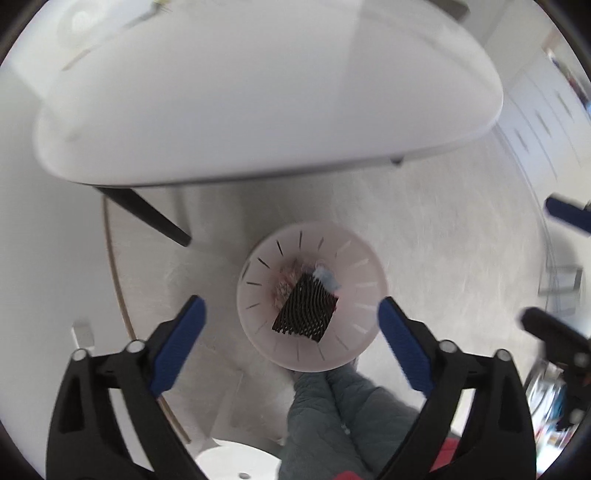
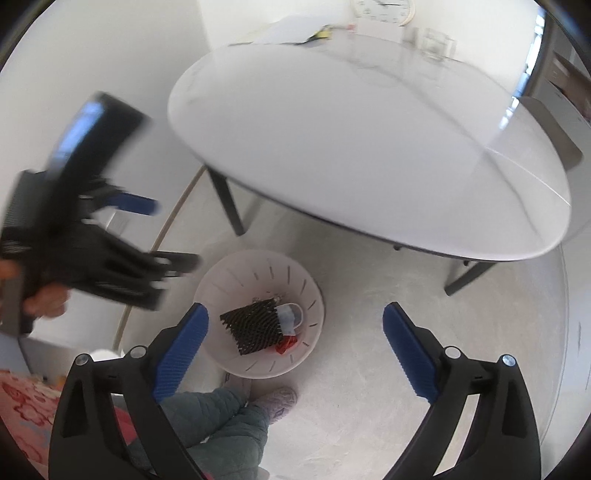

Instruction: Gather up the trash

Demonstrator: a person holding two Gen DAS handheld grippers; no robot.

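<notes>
A white slotted trash basket [image 1: 354, 332] stands on the floor below me; it also shows in the right wrist view [image 2: 229, 280]. Inside lie a black ribbed piece [image 1: 304, 312], [image 2: 255, 325], a pale blue face mask [image 1: 327, 277], [image 2: 290, 315], a red scrap [image 2: 286, 345] and some pinkish scraps [image 1: 284, 284]. My left gripper [image 1: 291, 347] is open and empty, hovering over the basket. My right gripper [image 2: 295, 350] is open and empty above the basket's right side. The left gripper shows blurred in the right wrist view [image 2: 147, 236].
A round white table [image 1: 258, 92], [image 2: 369, 140] on dark legs [image 2: 229, 199] stands beyond the basket, with papers [image 2: 288, 31] and a glass [image 2: 436, 44] at its far edge. The person's legs [image 1: 332, 417] and slipper [image 2: 277, 402] are beside the basket. The right gripper's fingers [image 1: 565, 214] show at the right.
</notes>
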